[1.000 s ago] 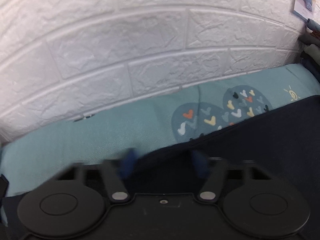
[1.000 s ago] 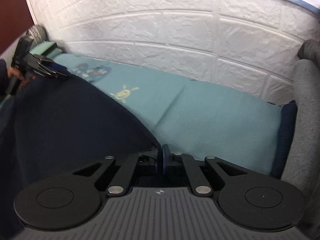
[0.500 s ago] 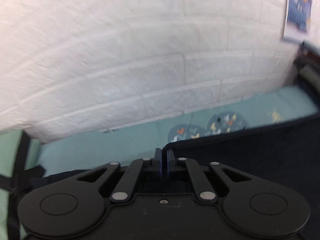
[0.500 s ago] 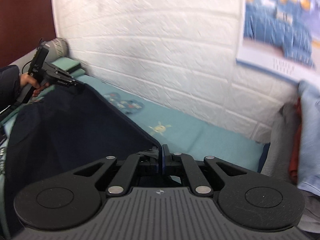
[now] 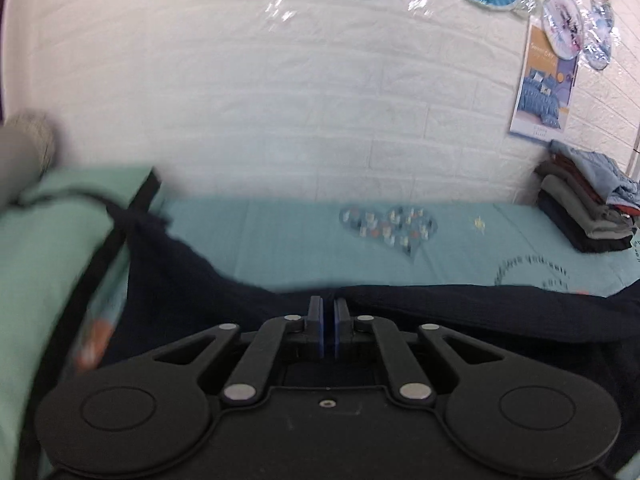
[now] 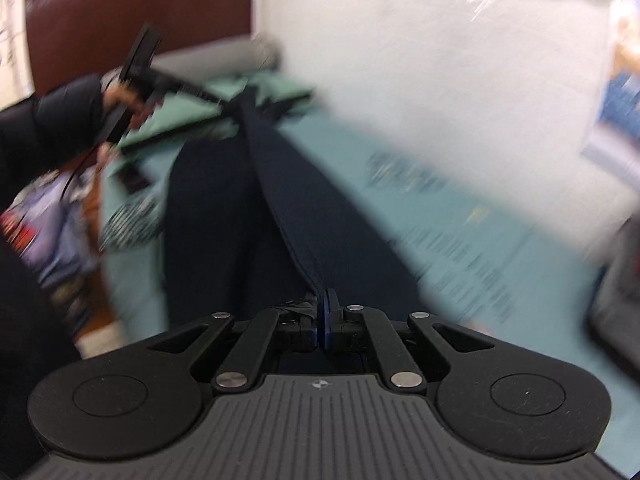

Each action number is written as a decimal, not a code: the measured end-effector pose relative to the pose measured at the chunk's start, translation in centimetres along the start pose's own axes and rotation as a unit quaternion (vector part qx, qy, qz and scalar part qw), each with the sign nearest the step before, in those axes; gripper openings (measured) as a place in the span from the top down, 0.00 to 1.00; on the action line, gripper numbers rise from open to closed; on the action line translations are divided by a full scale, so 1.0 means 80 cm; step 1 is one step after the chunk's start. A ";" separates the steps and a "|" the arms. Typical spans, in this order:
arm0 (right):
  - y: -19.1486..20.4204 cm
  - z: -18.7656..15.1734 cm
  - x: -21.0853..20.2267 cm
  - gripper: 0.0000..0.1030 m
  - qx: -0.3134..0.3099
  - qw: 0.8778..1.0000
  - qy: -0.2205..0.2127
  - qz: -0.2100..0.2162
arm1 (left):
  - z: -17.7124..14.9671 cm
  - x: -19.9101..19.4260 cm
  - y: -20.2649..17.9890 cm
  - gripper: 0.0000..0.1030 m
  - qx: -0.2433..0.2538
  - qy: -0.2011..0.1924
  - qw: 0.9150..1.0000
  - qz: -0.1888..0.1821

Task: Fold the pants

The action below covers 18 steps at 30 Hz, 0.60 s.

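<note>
Both hand-held grippers have hold of the pants, 1 at each end. In the right wrist view the right hand-held gripper (image 6: 322, 320) has its blue pads pressed together on a corner of the dark navy pants (image 6: 288, 200), and the edge runs taut from there toward 11 o'clock, up to the left hand-held gripper (image 6: 224, 104), which is blurred. In the left wrist view the left hand-held gripper (image 5: 327, 328) shows its pads (image 5: 316, 326) drawn nearly together with a thin slit between them; the pants' (image 5: 480, 308) edge crosses right at the tips, so it appears to be pinched, though the cloth between the pads cannot be made out.

The pants hang stretched between the 2 grips, raised above the teal bed sheet (image 5: 300, 240), with loose cloth sagging toward 9 o'clock in the left view.

Judging from this, the main risk is a slip. Each grip seems to catch only a thin edge, and the heavy blur suggests a fast swing, so a jerk could pull a corner free and drop that end in a heap. Uneven pull between the 2 sides could also lay the edge down skewed, giving a crooked fold. The sagging portion may tuck under itself on landing and leave a hidden crease.

Farther out, a stack of folded clothes (image 5: 584, 208) sits at 3 o'clock on the bed; a wide sweep could brush and topple it. At 9 o'clock lies a green pillow (image 5: 52, 248), which the trailing cloth could drape over.
</note>
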State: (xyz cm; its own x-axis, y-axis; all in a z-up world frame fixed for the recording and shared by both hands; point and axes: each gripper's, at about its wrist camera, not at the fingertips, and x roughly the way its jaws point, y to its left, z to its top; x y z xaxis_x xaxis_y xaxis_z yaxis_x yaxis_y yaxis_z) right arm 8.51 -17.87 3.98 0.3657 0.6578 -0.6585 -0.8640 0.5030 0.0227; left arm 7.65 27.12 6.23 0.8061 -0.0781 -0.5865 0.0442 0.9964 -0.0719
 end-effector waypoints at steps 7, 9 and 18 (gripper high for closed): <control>0.060 -0.091 0.062 0.95 0.018 0.996 0.086 0.027 | -0.117 0.011 0.008 0.14 -0.059 0.086 0.994 0.033; 0.061 -0.091 0.059 0.84 0.025 0.997 0.075 0.021 | -0.120 0.008 0.008 0.00 -0.068 0.082 0.994 0.040; 0.055 -0.098 0.025 0.46 0.062 0.998 0.030 -0.010 | -0.097 0.011 0.055 0.00 -0.198 0.055 0.977 0.057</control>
State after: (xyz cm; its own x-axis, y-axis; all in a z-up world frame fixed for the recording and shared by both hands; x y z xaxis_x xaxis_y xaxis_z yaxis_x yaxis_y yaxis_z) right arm 2.74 -18.72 -3.16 0.3577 0.6137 -0.7038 -0.8055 0.5841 0.1000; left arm 4.00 31.18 -0.87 0.7233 0.0079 -0.6905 -0.2915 0.9099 -0.2950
